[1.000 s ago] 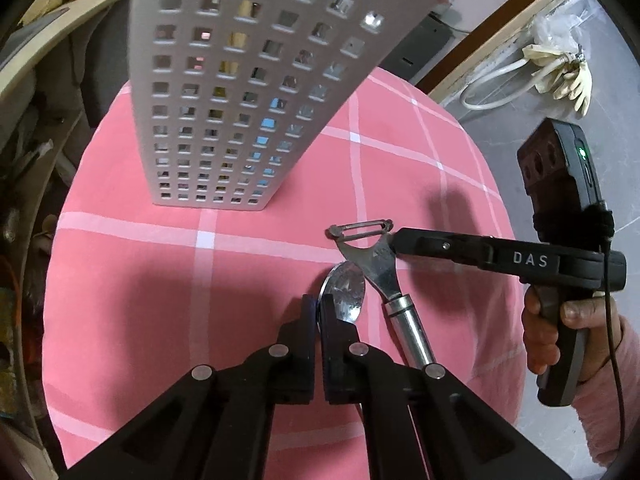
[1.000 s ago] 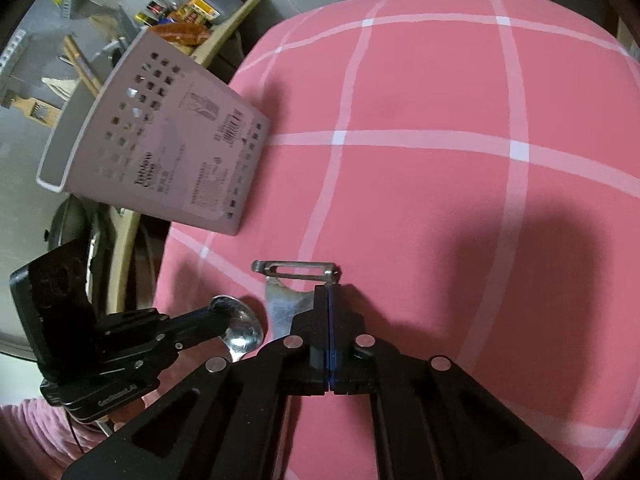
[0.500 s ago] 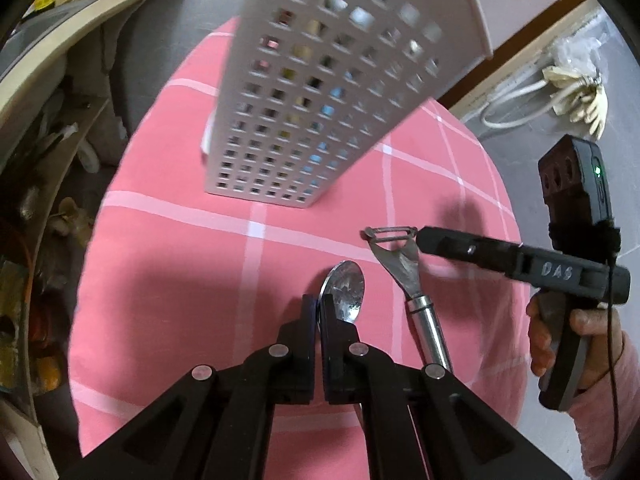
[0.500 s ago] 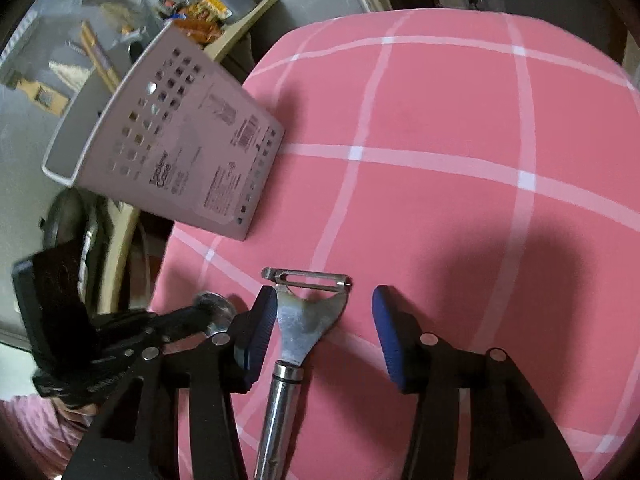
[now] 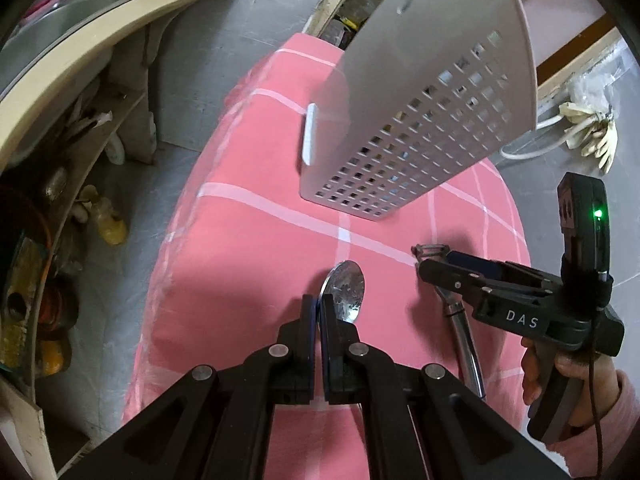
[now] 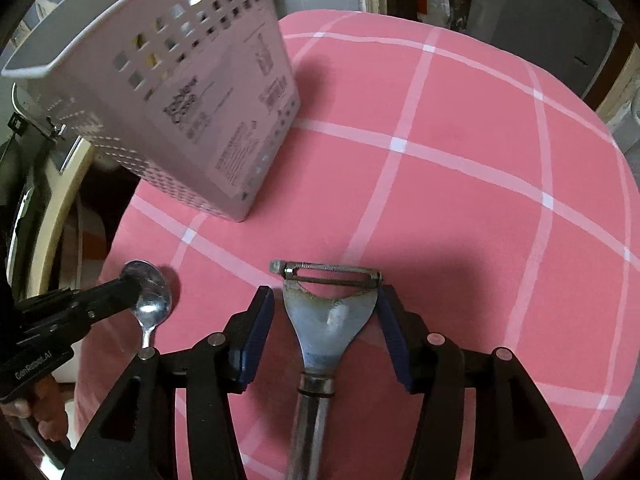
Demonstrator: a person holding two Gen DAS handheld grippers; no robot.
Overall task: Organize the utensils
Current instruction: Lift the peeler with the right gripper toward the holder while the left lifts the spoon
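"DAS" stands in white on the right hand-held gripper (image 5: 436, 264); the utensil basket (image 6: 224, 120) label print is unreadable.

Soft indoor light falls from above, leaving the pink checked cloth on the desk (image 6: 460, 184) evenly lit, with broad, soft-edged dark shadows of the tools lying across it near the bottom of both views and a small one behind the pale perforated plastic basket (image 6: 208, 120). A bright glint sits on the bowl of the shiny metal spoon (image 5: 345, 290), a green indicator light glows on the far black device in the left wrist view, and the worn steel peeler (image 6: 330, 316) shows only dull sheen. Both fisheye views bend straight lines strongly toward a black circular rim, the room behind is dimmer and slightly soft, and the printed label on the basket is blurred.
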